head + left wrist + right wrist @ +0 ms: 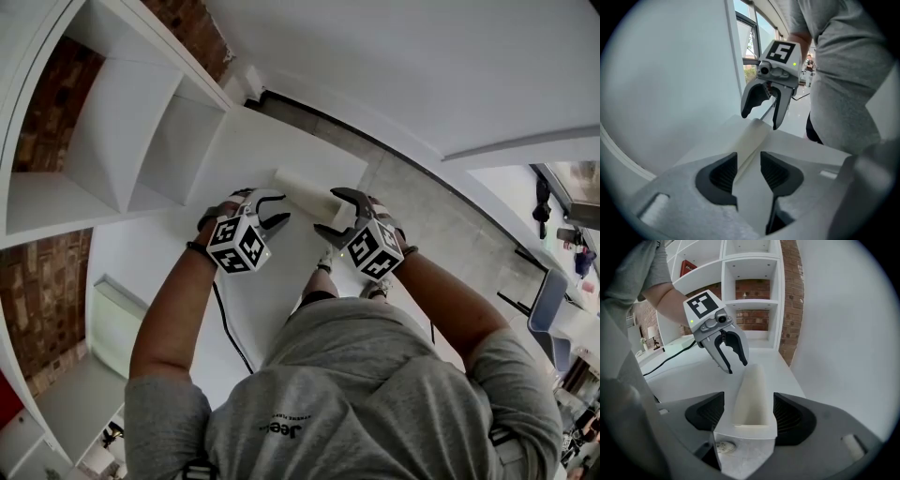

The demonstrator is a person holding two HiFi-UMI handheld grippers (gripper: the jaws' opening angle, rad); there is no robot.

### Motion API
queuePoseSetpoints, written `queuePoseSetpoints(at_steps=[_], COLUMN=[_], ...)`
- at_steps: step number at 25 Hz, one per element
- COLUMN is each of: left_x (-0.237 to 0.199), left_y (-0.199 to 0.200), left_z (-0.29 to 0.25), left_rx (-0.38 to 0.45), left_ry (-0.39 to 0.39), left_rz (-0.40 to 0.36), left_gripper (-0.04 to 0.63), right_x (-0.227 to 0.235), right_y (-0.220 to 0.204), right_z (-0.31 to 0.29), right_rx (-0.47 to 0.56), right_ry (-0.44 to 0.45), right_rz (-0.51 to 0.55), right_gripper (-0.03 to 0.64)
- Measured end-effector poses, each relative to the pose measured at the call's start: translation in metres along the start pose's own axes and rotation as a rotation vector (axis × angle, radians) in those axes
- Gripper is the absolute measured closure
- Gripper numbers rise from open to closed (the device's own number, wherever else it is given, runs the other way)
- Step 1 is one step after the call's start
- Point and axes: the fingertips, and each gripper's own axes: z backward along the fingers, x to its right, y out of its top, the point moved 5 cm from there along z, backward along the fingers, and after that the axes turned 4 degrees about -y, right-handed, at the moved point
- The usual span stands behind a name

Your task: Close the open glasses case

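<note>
So the case point(751, 394) is a pale, long thing lying flat on the white table point(262, 300), right between the two tools. Its near end sits between the jaws of the right gripper point(747, 413). Those jaws stand well apart with the pads just beside the case's sides, and I honestly can't tell whether they touch it. The left gripper point(749, 171) comes at the other end from the opposite side. Its jaws are only a narrow gap apart with nothing pinched, and the case's ridge runs away straight ahead of that gap. Both tools tilt downward and face each other across the case. Past the left gripper there's a white shelf point(723, 284) with a brick wall point(752, 289) behind it. A black cable point(230, 328) trails over the table under the left forearm.
</note>
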Motion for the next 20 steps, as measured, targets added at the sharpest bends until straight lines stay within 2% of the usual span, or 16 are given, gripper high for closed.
queuePoseSetpoints(at_steps=[6, 13, 17, 20], left_x=[0.004, 0.006, 0.008, 0.008], left_y=[0.039, 0.108, 0.155, 0.192], left_z=[0.014, 0.023, 0.025, 0.027], left_rx=[0.090, 0.233, 0.323, 0.419], left_ry=[0.014, 0.023, 0.029, 0.038], left_rz=[0.039, 0.065, 0.077, 0.124], left_gripper=[0.440, 0.479, 0.528, 0.581], right_x=[0.015, 0.041, 0.060, 0.073], right_y=[0.010, 0.007, -0.005, -0.017], right_z=[0.035, 0.096, 0.140, 0.177], right_rx=[0.071, 0.166, 0.207, 0.235], right_ry=[-0.029, -0.101, -0.167, -0.223], right_rz=[-0.051, -0.135, -0.184, -0.228], right_gripper=[0.304, 0.351, 0.393, 0.429])
